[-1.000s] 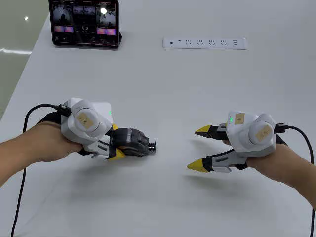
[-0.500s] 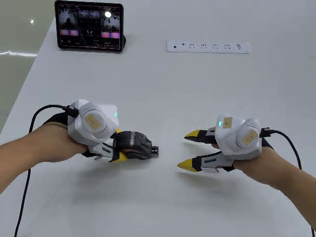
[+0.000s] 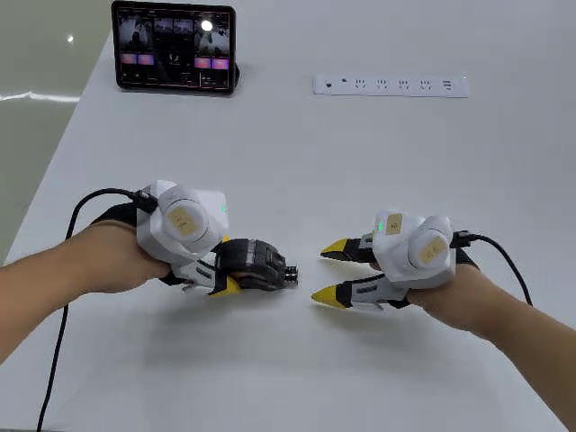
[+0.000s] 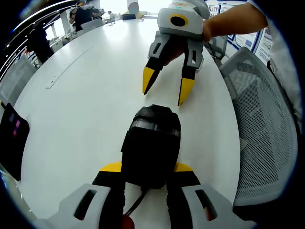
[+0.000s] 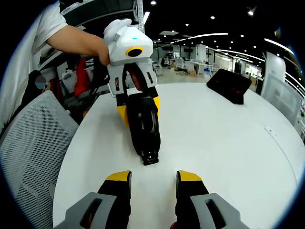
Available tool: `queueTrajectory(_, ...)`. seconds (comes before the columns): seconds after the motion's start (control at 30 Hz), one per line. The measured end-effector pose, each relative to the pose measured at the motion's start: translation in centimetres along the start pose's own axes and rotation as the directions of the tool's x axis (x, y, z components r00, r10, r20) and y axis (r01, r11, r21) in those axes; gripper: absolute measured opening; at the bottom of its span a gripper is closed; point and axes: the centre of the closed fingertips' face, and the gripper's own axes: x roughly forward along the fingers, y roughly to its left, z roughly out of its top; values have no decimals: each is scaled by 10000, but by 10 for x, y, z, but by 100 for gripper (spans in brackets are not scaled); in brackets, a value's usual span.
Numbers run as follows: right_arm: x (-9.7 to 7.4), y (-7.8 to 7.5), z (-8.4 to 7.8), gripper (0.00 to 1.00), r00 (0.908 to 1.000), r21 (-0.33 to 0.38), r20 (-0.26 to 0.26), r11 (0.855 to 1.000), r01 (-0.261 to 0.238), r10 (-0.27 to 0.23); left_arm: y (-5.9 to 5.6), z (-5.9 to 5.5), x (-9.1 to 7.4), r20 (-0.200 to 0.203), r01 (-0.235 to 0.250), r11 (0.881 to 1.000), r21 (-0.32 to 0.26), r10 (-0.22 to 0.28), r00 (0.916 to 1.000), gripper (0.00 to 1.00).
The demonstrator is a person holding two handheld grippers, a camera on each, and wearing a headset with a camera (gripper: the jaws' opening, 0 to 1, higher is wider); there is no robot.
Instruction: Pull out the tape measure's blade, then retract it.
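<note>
Head view showed the left gripper (image 3: 229, 265) closed on the black tape measure (image 3: 256, 264), its yellow-tipped jaws clamping the case from the near and far sides. The case lay low on the white surface (image 3: 297, 153), left of centre and towards the near edge. The blade's end hook (image 3: 290, 270) sat right at the mouth of the case and pointed right. The right gripper (image 3: 322, 274) faced it from the right, just beside the hook but apart from it, with its jaws spread and nothing between them. In the right gripper view, the hook end lay just ahead of the gap between the two yellow tips. At the far left of the surface a tablet (image 3: 175, 45) stood propped up with its screen lit. A white power strip (image 3: 390, 85) lay flat at the far right, well apart from both grippers.
</note>
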Motion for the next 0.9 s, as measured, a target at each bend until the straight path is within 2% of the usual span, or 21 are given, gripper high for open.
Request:
queueTrajectory(0.43, 19, 3, 9, 27, 9990, -375, 63, 9984, -429, 432, 0, 0, 1, -7, 12, 10000, -38, -12, 10000, 29)
queueTrajectory(0.9, 28, 7, 15, 17, 9975, -685, 217, 9955, -660, 677, 1, -1, 2, -45, 42, 10000, -18, -42, 10000, 29)
